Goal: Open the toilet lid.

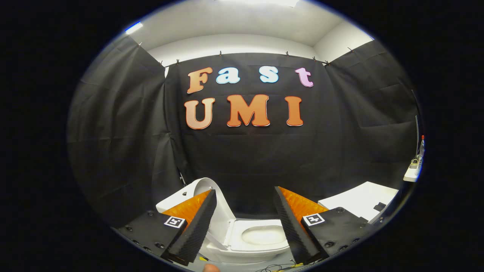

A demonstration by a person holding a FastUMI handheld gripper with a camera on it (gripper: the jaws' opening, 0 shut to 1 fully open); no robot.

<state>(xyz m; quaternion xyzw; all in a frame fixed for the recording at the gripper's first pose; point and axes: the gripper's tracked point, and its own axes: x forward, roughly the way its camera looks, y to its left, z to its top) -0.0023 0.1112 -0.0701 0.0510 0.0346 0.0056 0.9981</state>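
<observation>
White toilet (pixel 261 241) sits below, its lid (pixel 211 196) already raised beside my left finger; my gripper (pixel 245 226) hangs spread apart, holding nothing. No legible labels.

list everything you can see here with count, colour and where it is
toilet: 1, white, on the floor beyond the fingers, bowl and seat seen in the gap between them
lid: 1, white, raised upright, behind the left finger
cloth wall: 1, black, hung behind and beside the toilet
table: 1, white, right of the toilet, behind the right finger
small object: 1, dark, on the table, too small to identify
shelf: 1, white, far right by the cloth, small items on it
cables: a few, dark and yellow, on the floor in front of the toilet
gripper: 1, fingers open and apart, touching nothing
</observation>
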